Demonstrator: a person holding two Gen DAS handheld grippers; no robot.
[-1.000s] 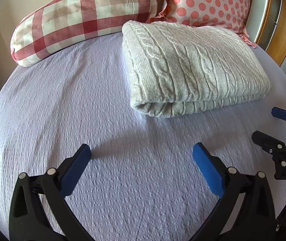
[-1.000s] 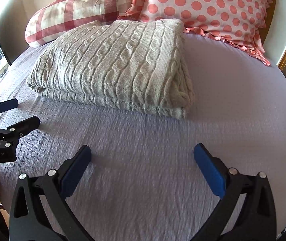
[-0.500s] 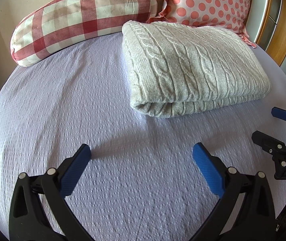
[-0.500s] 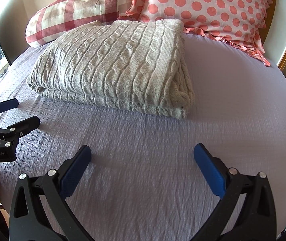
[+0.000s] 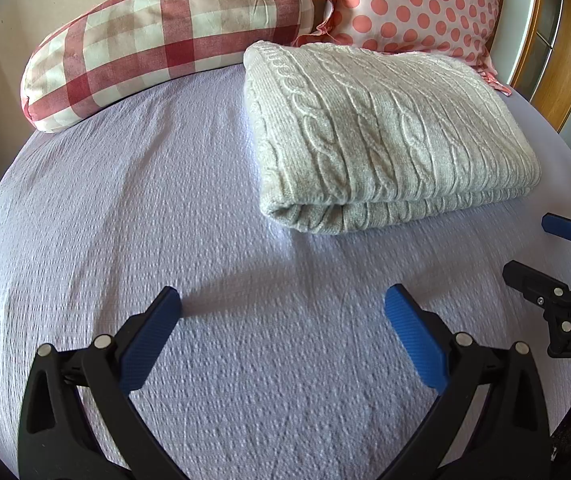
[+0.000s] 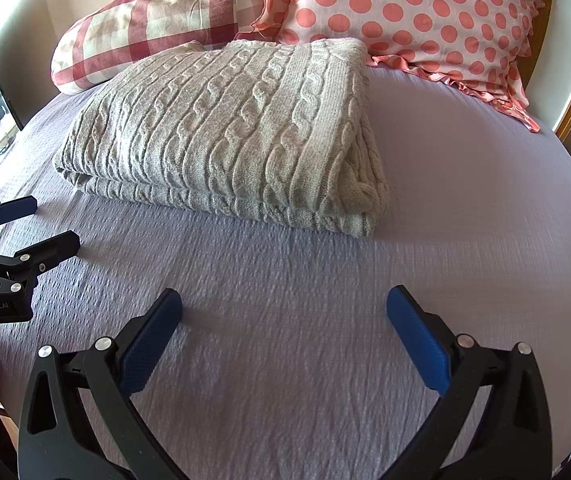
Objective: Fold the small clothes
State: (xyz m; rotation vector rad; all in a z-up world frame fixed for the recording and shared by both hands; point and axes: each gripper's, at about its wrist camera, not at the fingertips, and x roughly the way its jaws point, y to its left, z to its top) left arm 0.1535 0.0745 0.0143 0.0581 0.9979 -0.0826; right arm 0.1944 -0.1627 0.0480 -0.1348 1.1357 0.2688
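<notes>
On the bed [image 5: 133,208], near the pillows, the grey knitted sweater [image 5: 385,128] lies folded in a neat thick pile. Its far edge touches the spotty pillow [image 6: 413,8], and the checked pillow [image 5: 157,36] sits just beside it. The left gripper [image 5: 283,312] is wide open and holds nothing. The right gripper [image 6: 285,310] is wide open too, and it is empty. Both hang over the bare purple cover, apart from the sweater. The folding looks done, I think. What could go wrong? If a gripper bumps the pile or grabs only the top layer, the fold may flop open. The knit looks soft and heavy, so it could sag and slide apart if it is lifted by one corner. A finger could also catch the bed cover and tug the pile crooked.
</notes>
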